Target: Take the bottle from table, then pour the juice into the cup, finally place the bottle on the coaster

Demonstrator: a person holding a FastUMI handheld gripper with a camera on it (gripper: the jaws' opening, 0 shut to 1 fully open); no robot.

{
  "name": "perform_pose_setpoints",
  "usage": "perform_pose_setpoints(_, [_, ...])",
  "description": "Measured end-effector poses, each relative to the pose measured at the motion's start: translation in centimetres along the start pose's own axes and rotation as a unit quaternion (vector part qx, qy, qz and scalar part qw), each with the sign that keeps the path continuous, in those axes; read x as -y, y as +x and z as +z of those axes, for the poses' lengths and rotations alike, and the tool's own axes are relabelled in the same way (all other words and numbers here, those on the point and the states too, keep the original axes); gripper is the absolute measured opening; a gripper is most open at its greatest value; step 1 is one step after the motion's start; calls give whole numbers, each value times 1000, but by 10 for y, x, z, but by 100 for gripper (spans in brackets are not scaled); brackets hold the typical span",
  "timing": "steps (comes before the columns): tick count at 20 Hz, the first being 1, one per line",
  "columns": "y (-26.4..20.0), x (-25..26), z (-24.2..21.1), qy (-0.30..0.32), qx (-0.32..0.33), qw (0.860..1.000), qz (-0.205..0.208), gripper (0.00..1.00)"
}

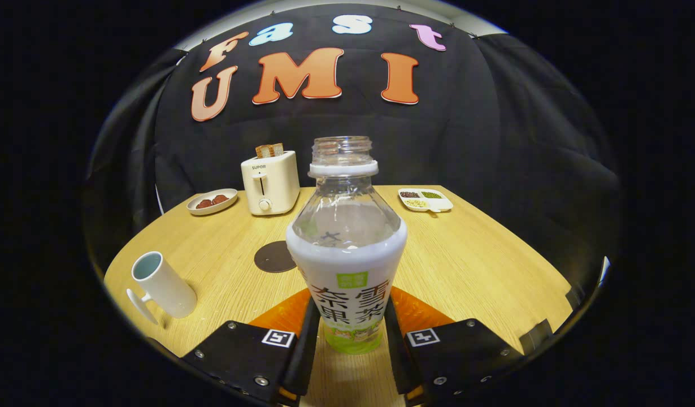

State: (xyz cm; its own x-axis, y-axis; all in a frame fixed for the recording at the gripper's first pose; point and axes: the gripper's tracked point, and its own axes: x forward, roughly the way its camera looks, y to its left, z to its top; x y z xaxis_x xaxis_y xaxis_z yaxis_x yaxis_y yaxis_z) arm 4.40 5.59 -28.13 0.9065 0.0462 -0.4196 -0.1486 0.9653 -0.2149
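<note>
Bottle (pixel 347 249), uncapped and upright, sits clamped between both fingers of the gripper (pixel 347 339). Cup (pixel 162 285) and coaster (pixel 274 256) lie apart on the tabletop (pixel 477 265).

Coaster (pixel 275 256) edge behind bottle (pixel 347 249); bottle's base unseen.

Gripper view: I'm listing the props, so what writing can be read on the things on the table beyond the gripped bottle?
"SUPOR": on the front of the toaster, above its lever slot.
Cup, coaster, plate and divided dish: no writing on any of them.
The gripper has both fingers pressed on the bottle, one on each side.
</note>
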Motion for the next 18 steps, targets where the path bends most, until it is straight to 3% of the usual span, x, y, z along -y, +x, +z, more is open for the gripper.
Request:
perform_pose_setpoints(11, [-43,-54,48,-109,0,994,-13,48])
perform_pose_setpoints(18, [-55,-96,51,-241,9,970,-2,48])
